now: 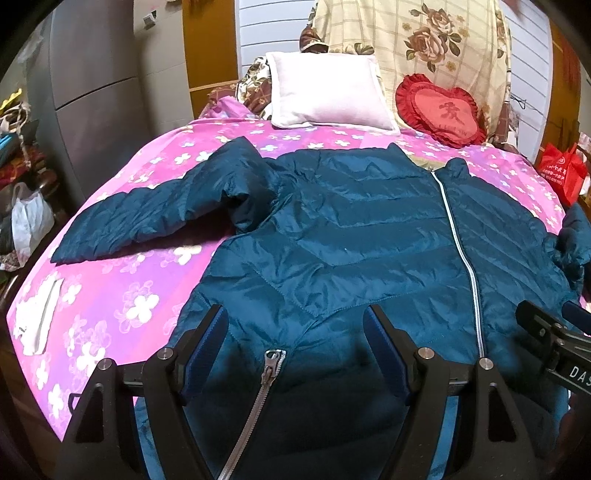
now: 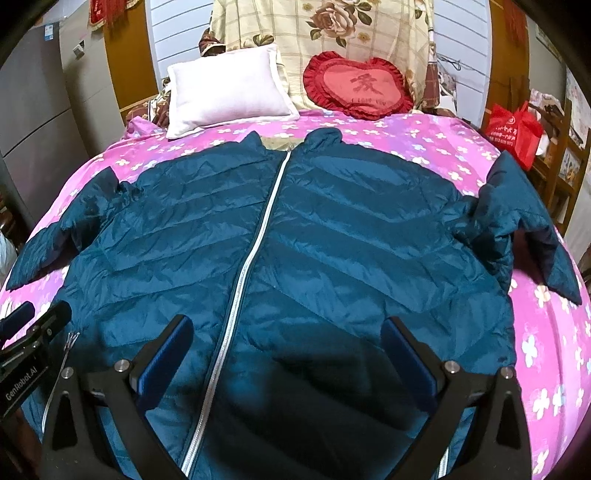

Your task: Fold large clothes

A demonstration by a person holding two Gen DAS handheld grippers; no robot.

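Note:
A teal quilted jacket (image 1: 351, 236) (image 2: 295, 236) lies flat, front up, on the pink flowered bedspread (image 1: 110, 295) (image 2: 546, 369), zipped with a silver zipper (image 2: 255, 266) down its middle. Its left sleeve (image 1: 140, 218) stretches out sideways; the right sleeve (image 2: 524, 221) is bunched near the bed's edge. My left gripper (image 1: 295, 325) hovers open over the jacket's lower left front, above a pocket zipper (image 1: 266, 384). My right gripper (image 2: 288, 332) hangs open over the lower right front, nothing between its fingers. Each gripper shows at the edge of the other's view.
A white pillow (image 1: 325, 92) and a red heart cushion (image 1: 439, 110) lean at the bed's head against a floral quilt (image 2: 332, 29). A red bag (image 2: 513, 129) stands right of the bed by wooden shelves. Bags and clutter (image 1: 26, 214) sit left. A white cloth (image 1: 37, 317) lies on the bedspread.

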